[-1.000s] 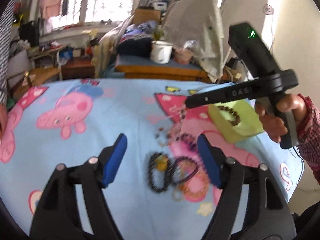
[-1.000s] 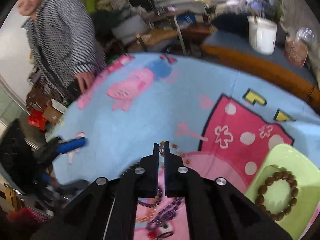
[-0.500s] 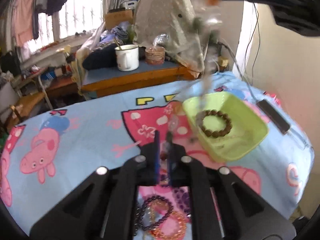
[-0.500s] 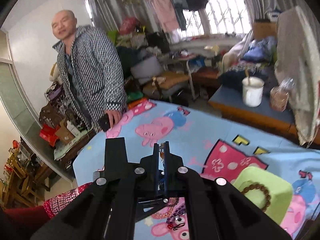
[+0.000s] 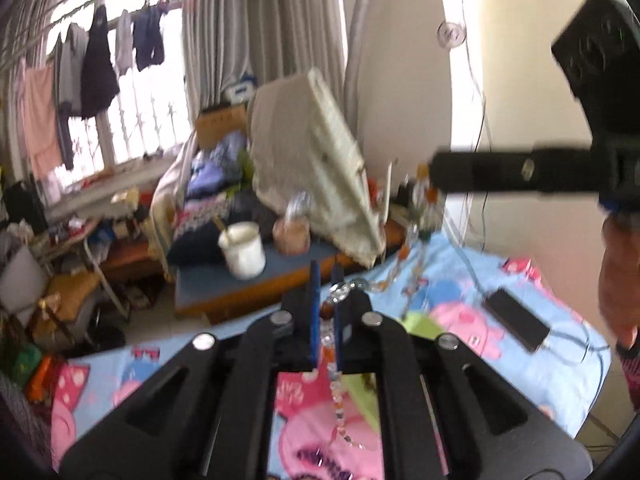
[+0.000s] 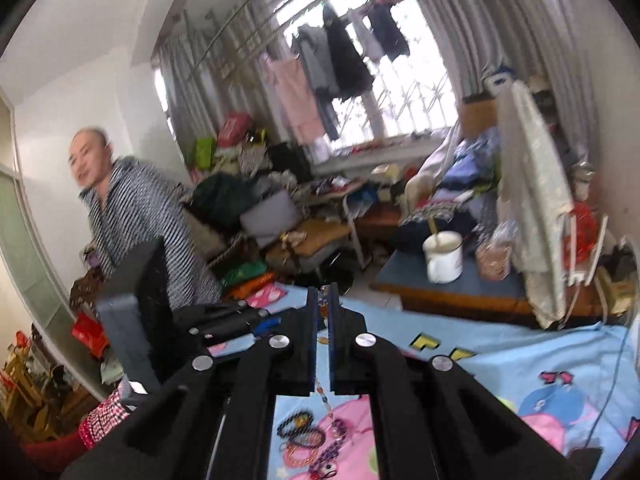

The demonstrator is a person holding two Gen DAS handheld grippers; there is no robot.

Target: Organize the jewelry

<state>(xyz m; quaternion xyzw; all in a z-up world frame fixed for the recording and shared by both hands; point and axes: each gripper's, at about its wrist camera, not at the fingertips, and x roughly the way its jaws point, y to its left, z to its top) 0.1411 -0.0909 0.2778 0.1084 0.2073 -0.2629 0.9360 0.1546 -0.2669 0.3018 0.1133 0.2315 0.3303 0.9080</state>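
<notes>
Both grippers are raised well above the bed w/ one long bead necklace [image 5: 335, 364] strung between them. Judging by that, it's being stretched out to untangle it or lift it clear of the pile before going in the tray.

Left gripper [image 5: 325, 280]: fingers nearly together, clamped on the strand; beads poke out at the tips and the rest hangs down btw the fingers toward the sheet. Right gripper [image 6: 323, 300]: fingers also pinched on the same necklace, tail dangling below. In the left view the right gripper sits upper right, strand sagging from its tip.

Count:
- 1 necklace in the air.
- Bracelet pile [image 6: 306, 440] on the cartoon sheet [image 6: 500, 364], near centre: approx 4–5 loops, too blurred for an exact no.
- 1 green tray [image 5: 362, 390], mostly hidden behind the left fingers; contents not visible.
- 1 black power brick [image 5: 516, 316] on the sheet, right.
- 1 bystander [image 6: 132, 216], far left.
</notes>
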